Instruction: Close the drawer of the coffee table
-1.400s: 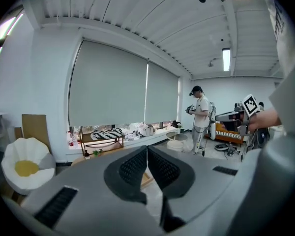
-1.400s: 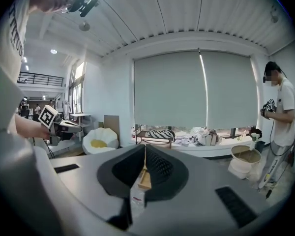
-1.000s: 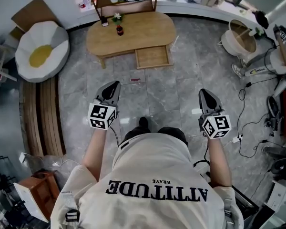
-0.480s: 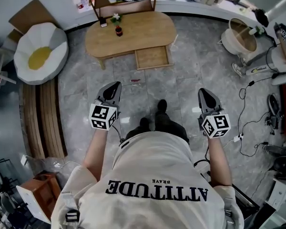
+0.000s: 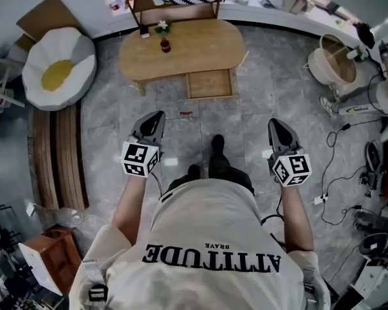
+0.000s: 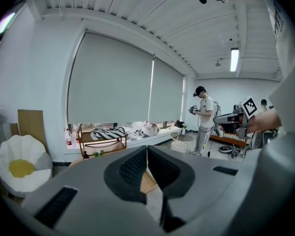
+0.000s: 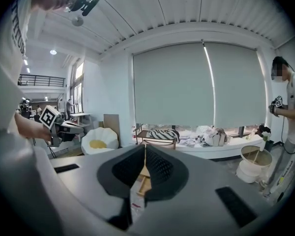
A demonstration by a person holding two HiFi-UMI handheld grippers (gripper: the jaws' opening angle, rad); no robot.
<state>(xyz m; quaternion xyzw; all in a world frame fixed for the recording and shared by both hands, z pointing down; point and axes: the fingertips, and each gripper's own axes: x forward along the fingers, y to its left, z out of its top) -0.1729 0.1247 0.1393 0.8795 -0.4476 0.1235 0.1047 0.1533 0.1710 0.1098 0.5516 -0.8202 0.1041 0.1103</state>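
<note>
Grey floor tiles [image 5: 252,118] stretch out ahead of both sets of jaws, and beyond them sits the oval wooden coffee table [image 5: 194,47]. Over to the left gripper [image 5: 158,114] first: jaws pressed together, pads meeting at the tips, nothing between them. And the right gripper [image 5: 274,123], same story, closed tight and carrying nothing. Each one has its marker cube [image 5: 140,159] at the rear, by the person's hand.

Now the drawer [image 5: 210,84]. It's pulled out of the table's near side, open, bare wood inside, its front facing the jaws. It lies well ahead of both grippers, to the right of where the left jaws point and to the left of where the right jaws point, so roughly between the two lines. Neither gripper touches it, and a broad run of floor separates the tips from the drawer front.

On the tabletop, past the drawer from the jaws, there's a small dark-red bottle [image 5: 165,44] and a little flowering plant [image 5: 161,26]. Far out to the left of the left jaws is a fried-egg-shaped cushion [image 5: 57,70]. Away to the right of the right jaws stands a white basket [image 5: 333,57]. Between the grippers, just behind the tips, is the person's shoe [image 5: 217,146]. The left gripper view also catches another person [image 6: 204,119] standing beyond the jaws, off to their right.
</note>
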